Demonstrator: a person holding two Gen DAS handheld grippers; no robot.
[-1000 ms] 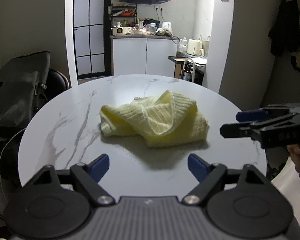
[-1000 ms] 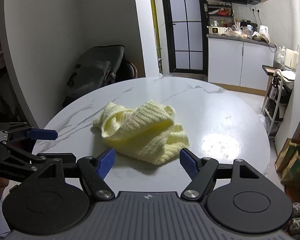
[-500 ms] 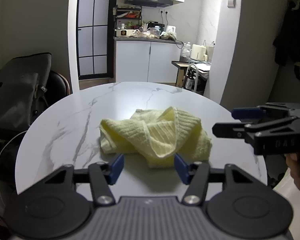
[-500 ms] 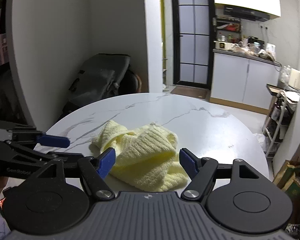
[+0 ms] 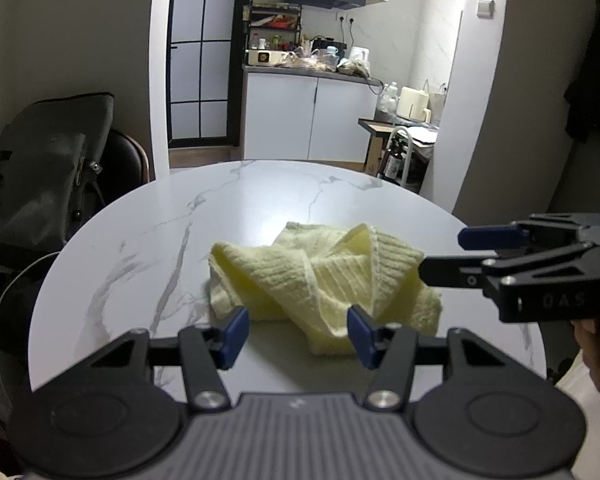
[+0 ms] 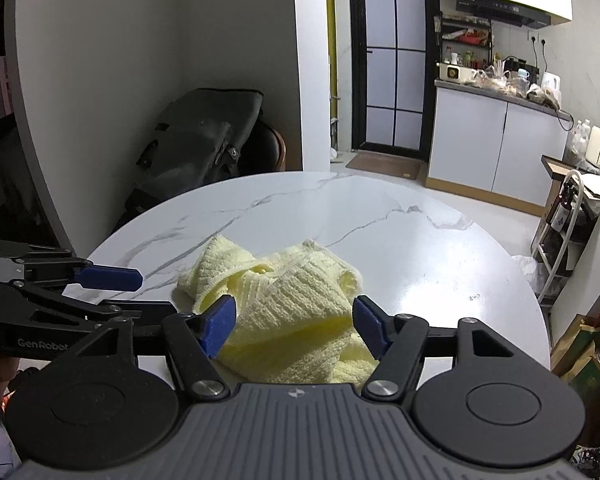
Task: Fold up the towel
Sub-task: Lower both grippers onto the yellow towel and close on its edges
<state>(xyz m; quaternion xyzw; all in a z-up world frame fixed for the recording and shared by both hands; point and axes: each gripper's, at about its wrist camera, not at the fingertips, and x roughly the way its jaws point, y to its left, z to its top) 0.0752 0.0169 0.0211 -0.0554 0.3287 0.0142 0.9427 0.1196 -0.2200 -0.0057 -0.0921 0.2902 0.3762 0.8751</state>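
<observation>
A pale yellow towel point(image 5: 324, 280) lies in a crumpled heap on the round white marble table point(image 5: 148, 248), toward the table's near edge and a little to its right side. It is not flat: several folds cross each other, and one hemmed edge stands up as a ridge in the middle of the heap.

The left claw point(image 5: 298, 332) is open. Its two blue fingertips point(image 5: 234, 336) stand apart, one on each side of the near edge of the towel. I cannot tell whether they touch the cloth or hang just above it. Nothing is gripped between them.

The right claw point(image 6: 294, 326) is open too. In its own view, the blue fingertips point(image 6: 220, 322) stand on both sides of the near part of the heap, close to the cloth, and the towel point(image 6: 284, 304) fills the gap between them. Contact cannot be confirmed here either.

In the left wrist view the right claw point(image 5: 456, 254) comes in from the right, with its tips beside the right end of the towel. In the right wrist view the left claw point(image 6: 140, 294) comes in from the left, with its tips close to the left end of the heap.

Past the far edge of the table a dark bag point(image 6: 204, 140) rests on a chair against the wall, and white kitchen cabinets point(image 5: 308, 116) stand further back.
</observation>
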